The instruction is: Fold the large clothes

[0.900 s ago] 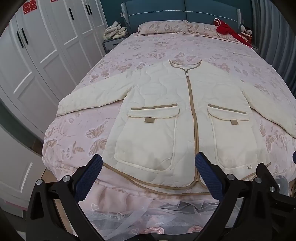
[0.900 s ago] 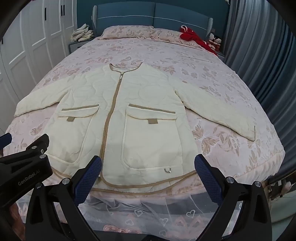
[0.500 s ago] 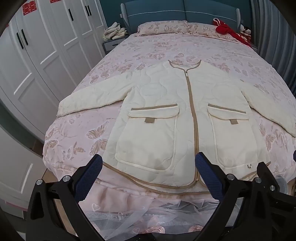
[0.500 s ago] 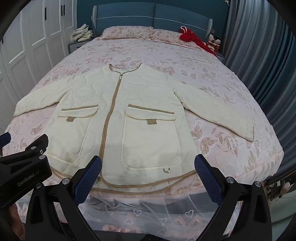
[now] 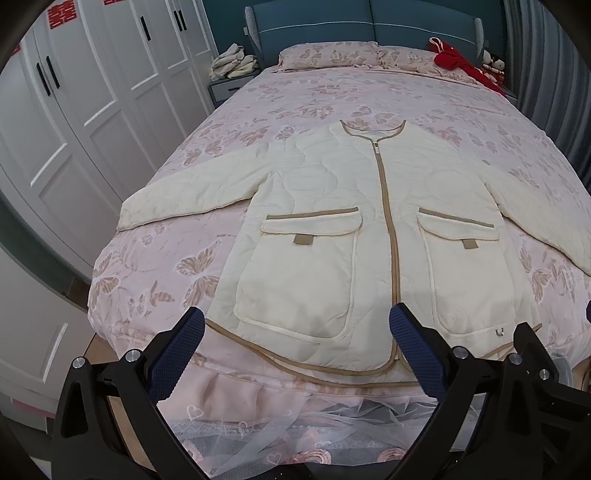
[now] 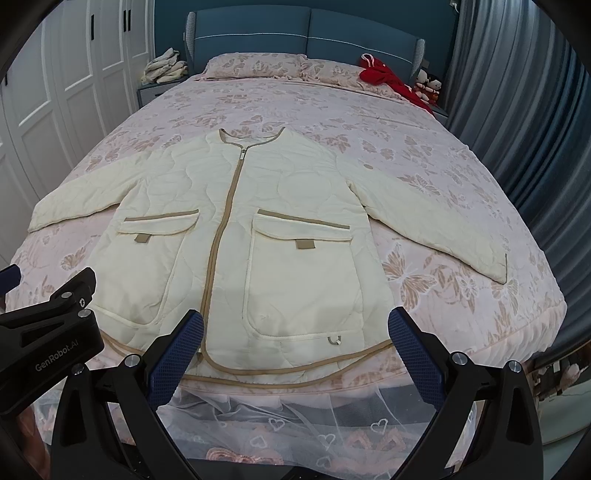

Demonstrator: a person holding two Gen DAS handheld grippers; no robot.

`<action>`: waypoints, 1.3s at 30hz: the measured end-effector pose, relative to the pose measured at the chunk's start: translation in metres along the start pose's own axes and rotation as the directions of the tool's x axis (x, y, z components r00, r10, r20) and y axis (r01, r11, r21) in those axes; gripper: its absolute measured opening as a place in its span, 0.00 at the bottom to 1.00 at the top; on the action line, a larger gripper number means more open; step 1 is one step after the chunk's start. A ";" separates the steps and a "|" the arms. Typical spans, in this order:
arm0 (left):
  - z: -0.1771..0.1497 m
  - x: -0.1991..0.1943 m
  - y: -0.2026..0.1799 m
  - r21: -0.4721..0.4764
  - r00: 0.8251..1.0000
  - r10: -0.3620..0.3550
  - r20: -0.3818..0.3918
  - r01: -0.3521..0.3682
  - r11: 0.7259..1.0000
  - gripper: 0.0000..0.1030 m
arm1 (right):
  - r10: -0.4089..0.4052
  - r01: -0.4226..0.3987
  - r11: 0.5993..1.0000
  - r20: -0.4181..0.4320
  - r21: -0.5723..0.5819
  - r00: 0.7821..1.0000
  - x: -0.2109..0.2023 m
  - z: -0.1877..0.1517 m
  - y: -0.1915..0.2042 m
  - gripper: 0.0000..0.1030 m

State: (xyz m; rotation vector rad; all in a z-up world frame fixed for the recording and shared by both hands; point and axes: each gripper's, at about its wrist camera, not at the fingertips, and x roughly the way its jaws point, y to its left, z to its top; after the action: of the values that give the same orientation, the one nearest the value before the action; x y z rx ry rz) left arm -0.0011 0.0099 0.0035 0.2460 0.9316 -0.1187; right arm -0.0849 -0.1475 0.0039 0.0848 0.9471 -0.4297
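Across the middle of both frames, a cream quilted jacket [image 5: 332, 229] [image 6: 236, 236] lies flat and face up on a bed [image 5: 332, 92] [image 6: 406, 147] covered in a pink butterfly-print quilt. Its zip is closed, tan trim runs down the front and round the curved hem, and two large flap pockets sit on either side of the zip. Both sleeves are spread outward and downward; the hem lies at the near edge of the bed, just above a sheer heart-patterned bed skirt [image 5: 295, 424] [image 6: 295, 424].

At the bottom of the left wrist view, the left tool [image 5: 297, 352] hovers in front of the hem with its blue-padded fingers spread wide and nothing between them. At the bottom of the right wrist view, the right tool [image 6: 295, 350] is likewise wide open and empty, level with the hem near the right pocket. The left tool's black body also shows at the lower left of the right wrist view [image 6: 48, 332].

In the upper part of the frames, two pillows lie against a blue headboard [image 5: 369, 33] [image 6: 303, 33], and a red garment [image 5: 461, 62] [image 6: 388, 79] rests at the upper right. White wardrobes [image 5: 92, 92] [image 6: 74, 74] fill the left side, and a grey-blue curtain [image 6: 517, 110] hangs on the right
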 end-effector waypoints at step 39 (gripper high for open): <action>-0.001 -0.002 0.007 -0.011 1.000 0.010 0.002 -0.010 1.000 0.95 | 0.005 -0.005 1.000 0.009 -0.006 1.000 -0.006 0.003 0.009 0.95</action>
State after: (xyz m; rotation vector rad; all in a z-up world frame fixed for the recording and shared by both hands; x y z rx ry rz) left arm -0.0021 0.0166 0.0057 0.2403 0.9287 -0.1051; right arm -0.0816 -0.1378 0.0094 0.0801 0.9392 -0.4221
